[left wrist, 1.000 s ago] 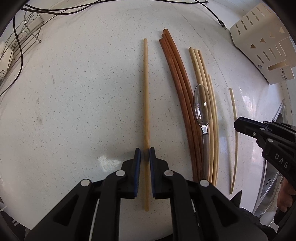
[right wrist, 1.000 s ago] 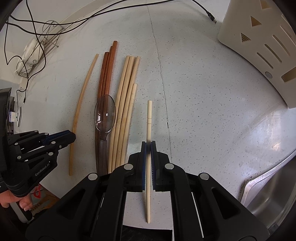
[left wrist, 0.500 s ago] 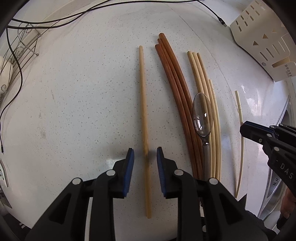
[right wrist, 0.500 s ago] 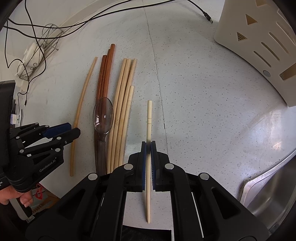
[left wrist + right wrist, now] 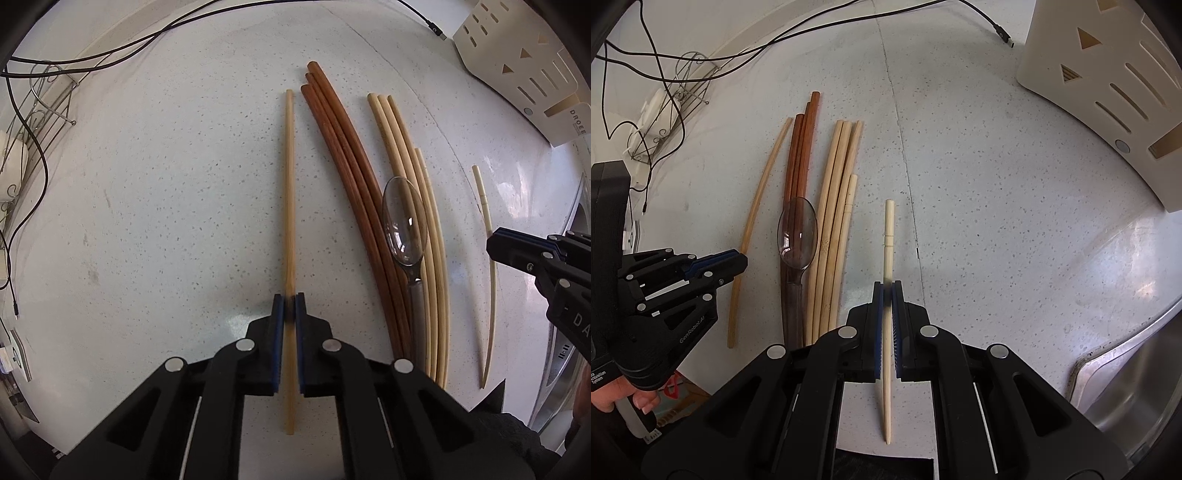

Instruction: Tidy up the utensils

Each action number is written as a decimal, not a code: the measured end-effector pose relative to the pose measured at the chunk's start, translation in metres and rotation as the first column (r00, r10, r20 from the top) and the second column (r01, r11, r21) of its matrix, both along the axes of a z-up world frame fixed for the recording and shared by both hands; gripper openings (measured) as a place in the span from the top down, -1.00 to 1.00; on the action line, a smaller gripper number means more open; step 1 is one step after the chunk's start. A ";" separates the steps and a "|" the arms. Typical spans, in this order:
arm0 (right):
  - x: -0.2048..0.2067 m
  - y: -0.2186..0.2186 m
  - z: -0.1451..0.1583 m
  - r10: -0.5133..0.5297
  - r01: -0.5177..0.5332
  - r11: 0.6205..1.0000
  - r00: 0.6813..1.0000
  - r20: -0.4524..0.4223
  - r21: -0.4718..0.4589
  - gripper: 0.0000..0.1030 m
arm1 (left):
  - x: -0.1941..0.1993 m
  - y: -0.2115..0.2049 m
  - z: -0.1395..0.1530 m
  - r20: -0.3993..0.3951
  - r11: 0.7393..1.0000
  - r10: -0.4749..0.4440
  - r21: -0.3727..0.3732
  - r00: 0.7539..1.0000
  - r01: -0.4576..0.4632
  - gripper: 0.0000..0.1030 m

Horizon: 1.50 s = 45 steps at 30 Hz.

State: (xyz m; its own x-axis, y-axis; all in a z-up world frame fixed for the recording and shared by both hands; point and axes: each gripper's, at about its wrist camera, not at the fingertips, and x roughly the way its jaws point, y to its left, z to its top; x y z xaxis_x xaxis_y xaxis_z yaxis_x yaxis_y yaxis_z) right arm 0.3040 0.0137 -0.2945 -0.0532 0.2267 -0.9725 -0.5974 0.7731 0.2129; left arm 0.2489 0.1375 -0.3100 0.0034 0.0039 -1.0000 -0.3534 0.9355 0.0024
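left gripper (image 5: pixel 289 306) – jaws clenched on the tan chopstick (image 5: pixel 289 184), lying alone left of the bundle | right gripper (image 5: pixel 887 295) – jaws clamped on the pale chopstick (image 5: pixel 888 236), right of the bundle | reddish chopsticks (image 5: pixel 347 177), light chopsticks (image 5: pixel 413 192), clear spoon (image 5: pixel 404 221) together on the speckled counter (image 5: pixel 155 206) | cream holder (image 5: pixel 1108 92) far right

Tan chopstick (image 5: pixel 290 206) sits pinched in the left tongs (image 5: pixel 290 301), pale pointed chopstick (image 5: pixel 887 258) in the right tongs (image 5: pixel 887 291). Between them lie reddish-brown chopsticks (image 5: pixel 343 147), light bamboo chopsticks (image 5: pixel 402 147) and a clear spoon (image 5: pixel 404 221).
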 end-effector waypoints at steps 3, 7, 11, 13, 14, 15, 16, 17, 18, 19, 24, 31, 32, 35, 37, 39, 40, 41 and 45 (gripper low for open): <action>-0.001 0.001 0.000 0.004 -0.004 1.000 1.000 -0.001 -0.001 0.92 | 0.000 -0.002 0.001 0.002 1.000 0.003 -0.010 1.000 -0.003 0.89; 0.000 0.000 -0.001 0.003 -0.003 1.000 1.000 0.001 -0.005 0.92 | -0.003 -0.005 0.003 0.011 1.000 0.009 -0.015 1.000 -0.008 0.89; -0.001 0.002 -0.002 0.003 -0.003 1.000 1.000 -0.001 -0.010 0.92 | -0.012 0.002 0.002 0.029 1.000 0.013 -0.020 0.999 -0.012 0.89; -0.001 0.002 -0.002 -0.003 0.003 1.000 1.000 0.000 -0.006 0.92 | -0.013 0.002 0.006 0.047 1.000 0.015 -0.025 0.999 -0.014 0.89; -0.001 0.002 -0.001 -0.006 0.006 1.000 1.000 -0.001 0.000 0.92 | -0.014 0.003 0.009 0.058 1.000 0.017 -0.022 0.998 -0.016 0.89; 0.000 0.002 0.000 -0.010 0.010 1.000 1.000 -0.005 0.010 0.92 | -0.014 0.002 0.012 0.072 1.000 0.020 -0.022 0.997 -0.018 0.89; 0.000 0.001 0.000 -0.013 0.013 1.000 1.000 -0.010 0.016 0.92 | -0.015 0.002 0.014 0.082 1.000 0.020 -0.023 0.996 -0.019 0.89; 0.000 0.001 0.000 -0.016 0.016 1.000 1.000 -0.014 0.021 0.92 | -0.016 0.002 0.016 0.089 1.000 0.020 -0.021 0.996 -0.019 0.89; 0.001 0.001 0.000 -0.019 0.020 0.999 1.000 -0.019 0.027 0.92 | -0.017 0.001 0.018 0.098 1.000 0.022 -0.022 0.995 -0.020 0.89; 0.001 0.001 -0.001 -0.022 0.023 0.999 0.999 -0.026 0.031 0.92 | -0.017 0.001 0.021 0.110 1.000 0.022 -0.024 0.994 -0.019 0.89; 0.004 -0.005 -0.002 -0.045 0.047 0.997 0.998 -0.048 0.057 0.92 | -0.023 -0.001 0.035 0.168 1.000 0.029 -0.016 0.985 -0.027 0.89; 0.005 -0.022 0.009 -0.100 0.106 0.988 0.993 -0.057 0.114 0.92 | -0.030 -0.008 0.055 0.225 0.999 0.037 -0.023 0.974 -0.033 0.89; 0.006 -0.024 0.011 -0.107 0.113 0.986 0.993 -0.052 0.122 0.92 | -0.029 -0.011 0.054 0.232 0.999 0.039 -0.026 0.972 -0.034 0.89; 0.007 -0.033 0.018 -0.134 0.139 0.978 0.990 -0.039 0.157 0.92 | -0.037 -0.004 0.068 0.256 0.999 0.039 -0.026 0.966 -0.033 0.89; 0.007 -0.038 0.023 -0.146 0.146 0.973 0.989 -0.016 0.180 0.92 | -0.037 -0.003 0.073 0.276 0.999 0.036 -0.023 0.961 -0.031 0.89; 0.005 -0.043 0.030 -0.148 0.139 0.970 0.988 0.031 0.200 0.92 | -0.034 0.001 0.072 0.296 0.999 0.031 -0.017 0.955 -0.027 0.89; 0.005 -0.044 0.034 -0.151 0.138 0.968 0.987 0.050 0.209 0.92 | -0.035 0.002 0.073 0.303 1.000 0.028 -0.013 0.953 -0.025 0.89; 0.005 -0.045 0.037 -0.156 0.140 0.966 0.986 0.060 0.217 0.92 | -0.035 0.001 0.075 0.311 1.000 0.026 -0.012 0.950 -0.023 0.89; 0.008 -0.048 0.045 -0.176 0.153 0.960 0.981 0.082 0.236 0.92 | -0.030 -0.004 0.077 0.340 1.000 0.013 -0.006 0.940 -0.012 0.89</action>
State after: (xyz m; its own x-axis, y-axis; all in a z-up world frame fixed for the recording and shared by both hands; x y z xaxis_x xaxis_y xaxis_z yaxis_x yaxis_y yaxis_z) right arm 0.3121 -0.0344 -0.2496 0.0992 0.4400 -0.8925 -0.4935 0.8006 0.3398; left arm 0.2191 0.1335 -0.2328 0.3434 0.0023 -0.9392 -0.3442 0.9307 -0.1236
